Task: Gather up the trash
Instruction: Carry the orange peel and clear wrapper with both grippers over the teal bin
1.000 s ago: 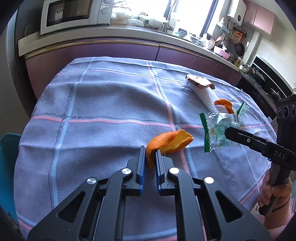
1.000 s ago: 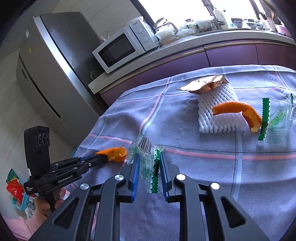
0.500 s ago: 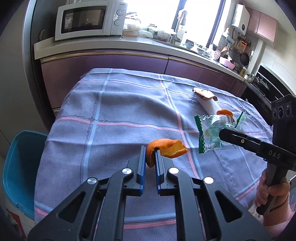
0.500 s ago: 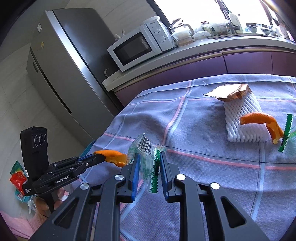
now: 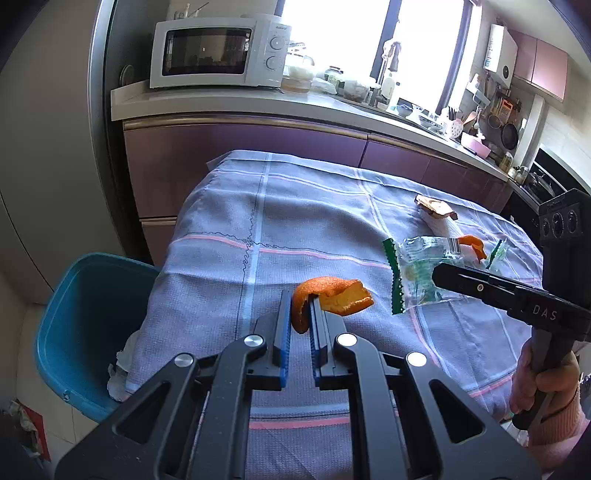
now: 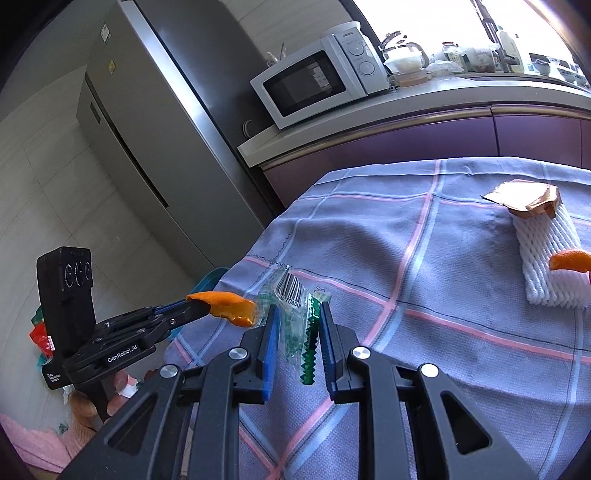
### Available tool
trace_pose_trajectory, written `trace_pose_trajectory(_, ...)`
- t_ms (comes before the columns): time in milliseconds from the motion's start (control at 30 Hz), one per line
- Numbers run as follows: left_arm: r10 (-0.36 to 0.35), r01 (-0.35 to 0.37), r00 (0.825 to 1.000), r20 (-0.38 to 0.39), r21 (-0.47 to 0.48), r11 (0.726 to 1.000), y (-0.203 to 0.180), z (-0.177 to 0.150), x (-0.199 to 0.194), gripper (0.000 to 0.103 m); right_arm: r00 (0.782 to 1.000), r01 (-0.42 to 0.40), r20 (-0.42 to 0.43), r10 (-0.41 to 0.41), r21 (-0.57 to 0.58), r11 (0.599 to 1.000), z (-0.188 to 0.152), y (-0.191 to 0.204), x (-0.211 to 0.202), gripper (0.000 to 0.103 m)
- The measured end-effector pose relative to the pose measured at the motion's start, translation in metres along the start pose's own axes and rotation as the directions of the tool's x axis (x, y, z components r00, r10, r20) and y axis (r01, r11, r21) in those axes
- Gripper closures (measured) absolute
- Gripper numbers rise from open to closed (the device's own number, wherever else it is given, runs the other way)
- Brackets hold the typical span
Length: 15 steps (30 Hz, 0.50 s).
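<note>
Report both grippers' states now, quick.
Left gripper: shut on the curled orange peel piece.
Right gripper: shut on the clear plastic wrapper with green zigzag edge.

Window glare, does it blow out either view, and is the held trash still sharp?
Left wrist: window is blown white, orange peel in the left gripper sharp. Right wrist: window corner overexposed, plastic wrapper in the right gripper crisp, barcode readable.

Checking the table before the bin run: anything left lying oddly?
Yes. An orange peel lies draped on the white foam fruit net, whose far end carries a crumpled brown wrapper. One more green-edged wrapper lies beside them on the tablecloth.
</note>
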State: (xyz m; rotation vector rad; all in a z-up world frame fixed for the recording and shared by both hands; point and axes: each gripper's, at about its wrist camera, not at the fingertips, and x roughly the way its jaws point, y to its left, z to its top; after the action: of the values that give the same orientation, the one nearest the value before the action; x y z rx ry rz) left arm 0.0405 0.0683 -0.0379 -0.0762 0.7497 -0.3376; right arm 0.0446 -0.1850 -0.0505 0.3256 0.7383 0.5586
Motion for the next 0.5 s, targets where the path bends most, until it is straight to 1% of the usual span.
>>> trace_pose_trajectory(267,0.032,-0.032,0.999,0.027,-0.027,0.999,0.020,-0.003,-0.017,0.094,0.999,-0.036,-0.028,0.035,-0.043,0.998,0.005,0.022,0.018,0.083)
trace_pose_trajectory(500,0.078,-0.075,0.996,0.051,-0.068,0.995,0.045,-0.003,-0.033,0.094,0.997,-0.069,-0.049,0.066,-0.077,0.995,0.011,0.040,0.035,0.083)
